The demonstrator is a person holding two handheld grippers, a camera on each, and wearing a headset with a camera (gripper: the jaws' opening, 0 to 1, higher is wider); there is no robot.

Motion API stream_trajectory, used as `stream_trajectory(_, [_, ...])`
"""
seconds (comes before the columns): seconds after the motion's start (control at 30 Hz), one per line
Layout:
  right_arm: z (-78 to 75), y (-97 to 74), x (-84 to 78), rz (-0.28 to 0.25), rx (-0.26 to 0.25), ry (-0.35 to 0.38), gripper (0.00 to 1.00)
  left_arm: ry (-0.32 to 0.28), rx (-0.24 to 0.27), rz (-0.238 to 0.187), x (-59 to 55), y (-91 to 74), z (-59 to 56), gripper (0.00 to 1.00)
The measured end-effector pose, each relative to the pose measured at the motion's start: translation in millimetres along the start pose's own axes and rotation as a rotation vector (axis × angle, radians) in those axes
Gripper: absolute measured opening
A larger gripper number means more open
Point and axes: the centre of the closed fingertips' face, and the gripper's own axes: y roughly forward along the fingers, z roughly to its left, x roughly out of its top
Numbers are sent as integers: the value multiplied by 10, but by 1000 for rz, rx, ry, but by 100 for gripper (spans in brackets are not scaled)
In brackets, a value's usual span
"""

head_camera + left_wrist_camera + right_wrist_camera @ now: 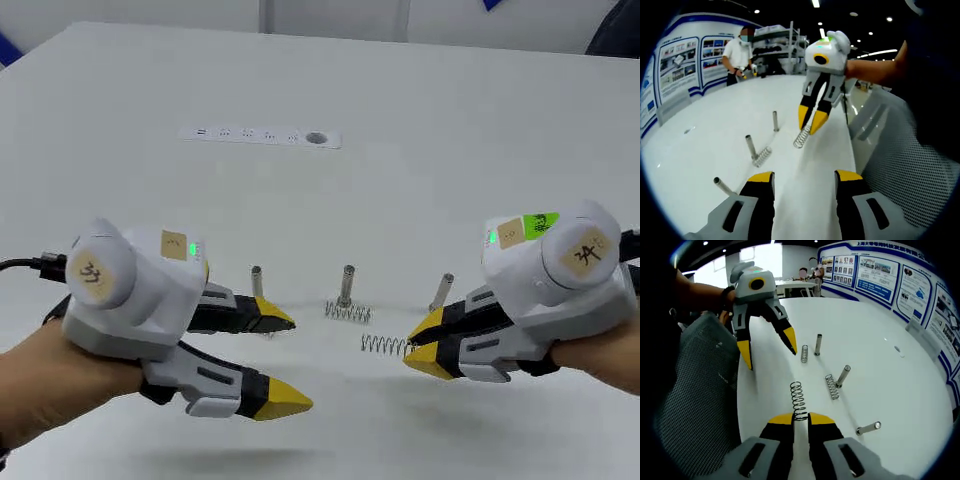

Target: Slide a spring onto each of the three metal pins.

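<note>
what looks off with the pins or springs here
Nothing looks damaged. The rightmost pin seems to lean compared with the middle pin, though the lens may cause that. A loose spring lies flat at the middle pin's foot; the right gripper pinches a second spring by its end.
</note>
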Motion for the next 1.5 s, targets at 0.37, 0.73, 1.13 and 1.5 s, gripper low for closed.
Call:
stream_trajectory(0.37, [171, 68, 201, -15, 46, -64, 11, 56, -36, -3, 112, 126, -43, 39])
stream_trajectory(0.73, [250, 86, 239, -22, 71, -89, 11, 104, -63, 7, 138, 191, -104, 22])
stream_trajectory(1.13, [298, 28, 303, -22, 80, -106, 11, 131, -65, 22, 129, 209, -113, 12])
stream_trajectory(1.5, [361, -116, 648, -108, 81, -117, 11, 145, -70, 14, 168, 211, -137, 12])
